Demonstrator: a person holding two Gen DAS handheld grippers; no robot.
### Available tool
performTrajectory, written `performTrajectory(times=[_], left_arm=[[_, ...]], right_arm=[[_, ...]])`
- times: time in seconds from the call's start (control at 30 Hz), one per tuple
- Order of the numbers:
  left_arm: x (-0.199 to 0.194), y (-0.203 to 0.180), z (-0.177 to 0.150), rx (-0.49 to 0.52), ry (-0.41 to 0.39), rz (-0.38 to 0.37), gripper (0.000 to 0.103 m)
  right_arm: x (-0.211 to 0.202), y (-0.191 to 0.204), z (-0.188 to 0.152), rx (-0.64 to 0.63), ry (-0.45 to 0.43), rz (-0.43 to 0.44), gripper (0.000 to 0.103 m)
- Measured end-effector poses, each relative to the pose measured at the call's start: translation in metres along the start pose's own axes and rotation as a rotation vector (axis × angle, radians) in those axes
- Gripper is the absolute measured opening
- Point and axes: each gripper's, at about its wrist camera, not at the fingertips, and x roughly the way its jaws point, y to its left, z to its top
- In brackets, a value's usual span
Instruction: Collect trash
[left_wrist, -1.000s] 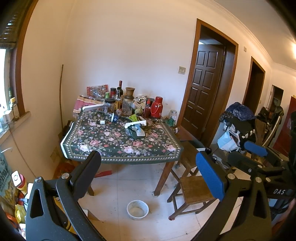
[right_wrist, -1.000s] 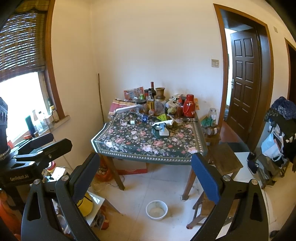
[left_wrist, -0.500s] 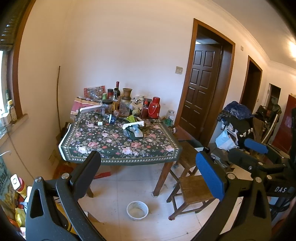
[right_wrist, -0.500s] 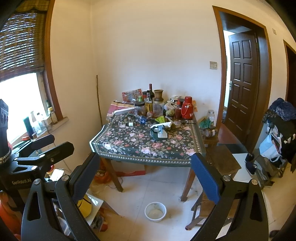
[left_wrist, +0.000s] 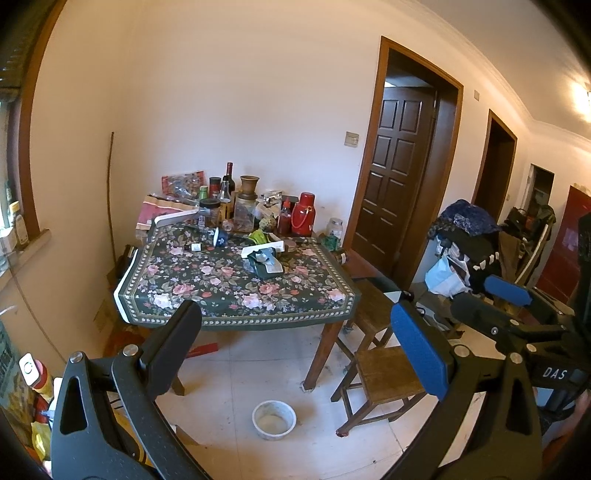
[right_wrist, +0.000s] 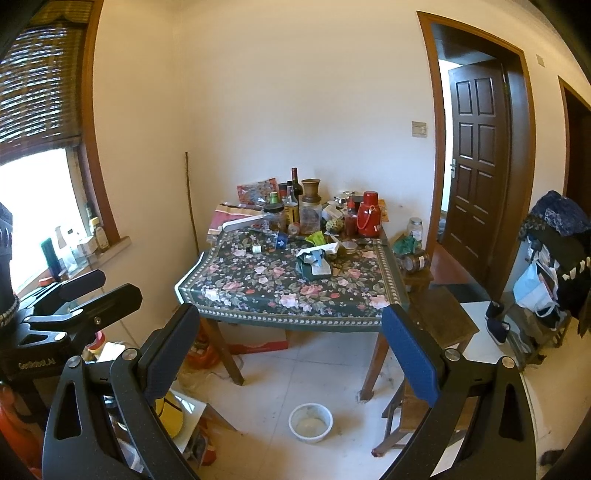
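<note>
Both tongs gape wide w/ nothing between the pads: left tongs (left_wrist: 295, 343) and right tongs (right_wrist: 291, 343) held low and level, aimed across the room at the wooden counter w/ dark floral cloth (right_wrist: 258, 295), prob. so both cameras frame the target before closing in. Likely trash sits mid-counter: a crumpled teal-green wrapper pile w/ white paper (right_wrist: 314, 264), well apart from either tongs. Bottles, jars and a red thermos flask (right_wrist: 369, 219) crowd the back edge by the wall, leaving the front clear for reaching. White round bowl (right_wrist: 310, 422) on the tiled floor near a counter leg; may serve as the bin, can't tell. Task looks barely begun.
</note>
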Motion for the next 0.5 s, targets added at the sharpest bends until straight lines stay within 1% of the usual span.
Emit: performTrajectory(times=[0.33,0.5], left_arm=[[0.0,0.004,-0.004,-0.005,0.007,-0.009,0.103],[0.008,0.008,0.002,0.0,0.01,-0.009,0.103]], right_arm=[[0.006,0.005,0.002,0.001,-0.001,-0.039,0.098],[0.01,0.002,0.007,0.012,-0.003,-0.056,0.098]])
